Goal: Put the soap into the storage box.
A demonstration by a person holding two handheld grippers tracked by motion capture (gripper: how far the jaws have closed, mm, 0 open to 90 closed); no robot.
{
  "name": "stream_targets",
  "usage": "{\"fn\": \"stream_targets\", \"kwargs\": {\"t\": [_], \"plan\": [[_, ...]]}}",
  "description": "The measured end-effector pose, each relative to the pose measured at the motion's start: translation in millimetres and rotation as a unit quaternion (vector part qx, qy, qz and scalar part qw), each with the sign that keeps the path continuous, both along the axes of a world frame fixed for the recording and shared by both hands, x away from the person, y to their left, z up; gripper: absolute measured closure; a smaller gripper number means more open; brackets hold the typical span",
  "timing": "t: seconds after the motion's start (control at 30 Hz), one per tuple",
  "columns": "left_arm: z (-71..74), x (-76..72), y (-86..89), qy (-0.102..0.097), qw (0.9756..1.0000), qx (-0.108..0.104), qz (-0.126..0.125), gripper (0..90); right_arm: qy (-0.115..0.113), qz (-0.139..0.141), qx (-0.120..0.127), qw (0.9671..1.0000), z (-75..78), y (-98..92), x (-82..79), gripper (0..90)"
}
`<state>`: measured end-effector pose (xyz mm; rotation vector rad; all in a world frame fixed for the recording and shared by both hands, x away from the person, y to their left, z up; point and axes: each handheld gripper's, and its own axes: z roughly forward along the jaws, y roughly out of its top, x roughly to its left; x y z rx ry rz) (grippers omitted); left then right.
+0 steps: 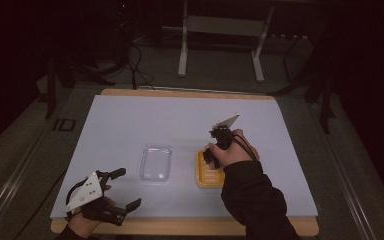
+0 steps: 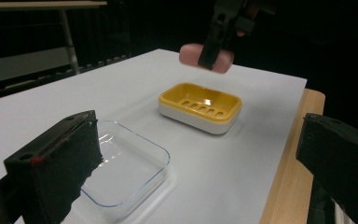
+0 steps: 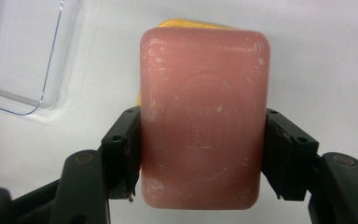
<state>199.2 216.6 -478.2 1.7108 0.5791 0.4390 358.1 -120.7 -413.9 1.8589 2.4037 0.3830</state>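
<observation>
Two containers sit on the white mat (image 1: pixel 130 120): a yellow soap dish (image 2: pixel 199 106) and, just beside it on the side of the left gripper, a clear plastic tray (image 2: pixel 130 163). Soap dish holds nothing; its slotted floor is bare. Clear tray likewise holds nothing.

One pink soap bar (image 3: pixel 204 122) is clamped in the right gripper (image 3: pixel 200 154), jaws closed against its two long sides. Bar is held in the air directly above the soap dish, not touching it, broad stamped face turned to the gripper's own camera. Its long axis runs along the jaws, away from the hand. In the left gripper view the bar (image 2: pixel 206 58) hangs above the far side of the dish, roughly level.

Left gripper (image 1: pixel 122 189) rests near the mat edge, beyond the tray from the soap dish, jaws spread wide, nothing between them.
</observation>
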Motion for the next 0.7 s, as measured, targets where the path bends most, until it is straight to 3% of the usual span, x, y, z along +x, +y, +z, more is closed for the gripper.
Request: {"fn": "stream_targets", "kwargs": {"t": [0.33, 0.37, 0.43, 0.7], "plan": [[0.6, -1.0, -0.2, -0.001, 1.0, -0.001, -0.003, 0.2, 0.023, -0.008, 0.004, 0.9997, -25.3, 6.3, 4.6, 37.6], [0.6, -1.1, -0.3, -0.001, 1.0, 0.0, -0.004, 0.2, 0.034, -0.013, 0.007, 0.9993, -35.6, 8.2, 6.3, 37.6], [0.7, -1.2, -0.2, -0.002, 1.0, 0.0, -0.004, 0.2, 0.039, -0.014, 0.003, 0.9991, -41.8, 8.5, 7.1, 37.6], [0.5, -1.6, -0.6, -0.002, 1.0, 0.001, -0.006, 0.2, 0.045, -0.022, -0.007, 0.9987, -58.6, 11.7, 10.5, 37.6]]}}
